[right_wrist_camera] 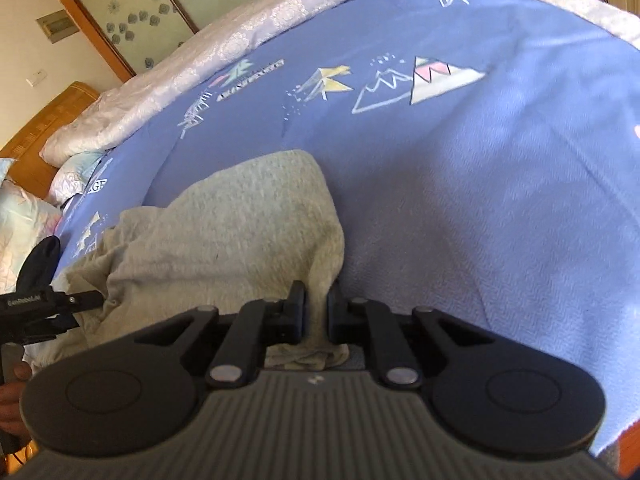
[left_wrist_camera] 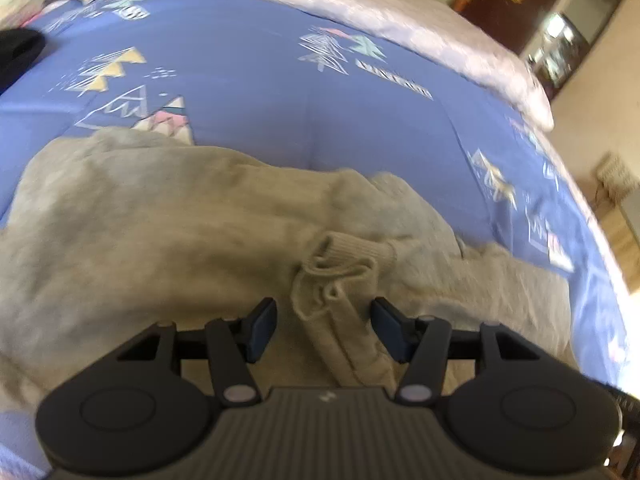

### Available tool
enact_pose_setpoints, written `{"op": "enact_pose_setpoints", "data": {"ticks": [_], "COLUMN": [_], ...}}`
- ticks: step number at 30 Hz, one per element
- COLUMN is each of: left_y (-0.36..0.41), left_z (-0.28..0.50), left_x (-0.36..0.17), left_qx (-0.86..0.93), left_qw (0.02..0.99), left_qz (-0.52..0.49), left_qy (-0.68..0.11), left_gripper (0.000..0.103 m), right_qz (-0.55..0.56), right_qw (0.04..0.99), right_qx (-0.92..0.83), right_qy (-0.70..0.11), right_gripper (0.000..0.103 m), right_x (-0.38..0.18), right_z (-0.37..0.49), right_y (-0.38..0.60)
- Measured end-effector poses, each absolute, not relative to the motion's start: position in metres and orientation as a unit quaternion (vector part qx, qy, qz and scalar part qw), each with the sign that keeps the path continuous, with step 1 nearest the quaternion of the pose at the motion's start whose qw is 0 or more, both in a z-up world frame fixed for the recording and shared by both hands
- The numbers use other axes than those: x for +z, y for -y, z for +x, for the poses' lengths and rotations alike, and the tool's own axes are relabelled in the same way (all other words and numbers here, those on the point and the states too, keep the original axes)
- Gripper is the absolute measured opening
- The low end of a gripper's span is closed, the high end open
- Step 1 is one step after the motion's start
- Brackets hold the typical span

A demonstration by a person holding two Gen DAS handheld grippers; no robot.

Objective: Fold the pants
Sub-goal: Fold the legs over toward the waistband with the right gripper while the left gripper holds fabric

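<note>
Grey sweatpants (left_wrist_camera: 168,216) lie crumpled on a blue patterned bedspread (left_wrist_camera: 256,92). In the left wrist view my left gripper (left_wrist_camera: 324,320) is open, its jaws either side of a ribbed cuff (left_wrist_camera: 340,272) and a strip of grey fabric. In the right wrist view my right gripper (right_wrist_camera: 316,312) is shut on a fold of the grey pants (right_wrist_camera: 240,232), which bunch between and behind the jaws. The left gripper also shows at the left edge of the right wrist view (right_wrist_camera: 48,304), by the pants.
A pale quilt (left_wrist_camera: 400,12) is rolled along the bed's far side. A dark garment (left_wrist_camera: 16,56) lies at the far left. A wooden headboard (right_wrist_camera: 48,120) and pillows (right_wrist_camera: 24,224) are at left. The bed edge (left_wrist_camera: 600,240) drops off at right.
</note>
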State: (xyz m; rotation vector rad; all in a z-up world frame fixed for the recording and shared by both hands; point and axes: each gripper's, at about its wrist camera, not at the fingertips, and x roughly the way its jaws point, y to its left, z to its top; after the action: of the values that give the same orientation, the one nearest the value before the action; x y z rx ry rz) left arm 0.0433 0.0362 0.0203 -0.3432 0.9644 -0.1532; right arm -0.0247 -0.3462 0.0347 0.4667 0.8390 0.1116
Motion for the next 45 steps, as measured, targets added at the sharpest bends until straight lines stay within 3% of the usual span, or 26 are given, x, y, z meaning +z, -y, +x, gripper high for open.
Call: {"op": "enact_pose_setpoints", "data": {"ticks": [2,3,6,8,9,12,14,19,21,24,29,34,37,38,39,43,45], "left_y": [-0.041,-0.042,-0.038,-0.033,-0.032,-0.031,-0.028,-0.022,-0.025,-0.037,-0.095,-0.183,-0.197,-0.192,-0.185,-0.15,-0.15], "left_z": [0.049,0.052,0.058,0.057,0.056,0.05,0.051,0.047,0.042,0.027,-0.001,0.015,0.03,0.035,0.037,0.04,0.04], "left_x": [0.015,0.013,0.009,0.011,0.013,0.015,0.005,0.005,0.014,0.035,0.074,0.053,0.014,-0.002,-0.012,0.004,0.015], "left_qx": [-0.072,-0.075,-0.087,-0.092,-0.096,-0.106,-0.089,-0.086,-0.08,-0.098,-0.082,-0.023,0.004,0.014,0.019,0.033,0.031], "left_qw": [0.861,0.858,0.852,0.854,0.854,0.853,0.853,0.868,0.868,0.879,0.916,0.875,0.84,0.835,0.843,0.878,0.875], "left_qz": [-0.181,-0.187,-0.196,-0.19,-0.19,-0.194,-0.175,-0.135,-0.132,-0.129,-0.165,-0.331,-0.365,-0.345,-0.314,-0.192,-0.204], "left_qy": [-0.47,-0.473,-0.479,-0.476,-0.475,-0.472,-0.484,-0.471,-0.471,-0.448,-0.355,-0.354,-0.402,-0.429,-0.437,-0.436,-0.439], "left_gripper": [0.045,0.034,0.018,0.017,0.017,0.019,0.03,0.031,0.037,0.04,0.047,0.035,0.027,0.011,0.006,0.007,0.015], "right_qz": [0.236,0.249,0.3,0.301,0.289,0.289,0.276,0.283,0.296,0.306,0.278,0.239,0.234,0.232,0.228,0.213,0.213], "right_qw": [0.887,0.885,0.867,0.86,0.862,0.877,0.89,0.867,0.866,0.871,0.901,0.918,0.914,0.911,0.906,0.9,0.908], "right_qx": [0.061,0.066,0.063,0.057,0.051,0.047,0.036,0.01,0.015,0.025,0.018,0.051,0.062,0.061,0.059,0.047,0.039], "right_qy": [-0.392,-0.389,-0.393,-0.409,-0.412,-0.38,-0.361,-0.41,-0.402,-0.384,-0.334,-0.311,-0.327,-0.336,-0.351,-0.378,-0.359], "right_gripper": [0.015,0.019,0.04,0.03,0.012,0.01,0.01,0.012,0.017,0.036,0.036,0.035,0.035,0.035,0.035,0.035,0.036], "right_x": [0.028,0.028,0.015,0.011,0.011,0.026,0.035,0.006,0.006,0.016,0.043,0.06,0.053,0.049,0.043,0.034,0.042], "right_z": [-0.027,-0.027,-0.018,-0.013,-0.013,-0.021,-0.023,-0.008,-0.013,-0.022,-0.034,-0.023,-0.013,-0.009,-0.005,-0.004,-0.011], "right_y": [0.355,0.357,0.366,0.363,0.36,0.362,0.365,0.365,0.366,0.375,0.373,0.346,0.328,0.323,0.319,0.317,0.325]}}
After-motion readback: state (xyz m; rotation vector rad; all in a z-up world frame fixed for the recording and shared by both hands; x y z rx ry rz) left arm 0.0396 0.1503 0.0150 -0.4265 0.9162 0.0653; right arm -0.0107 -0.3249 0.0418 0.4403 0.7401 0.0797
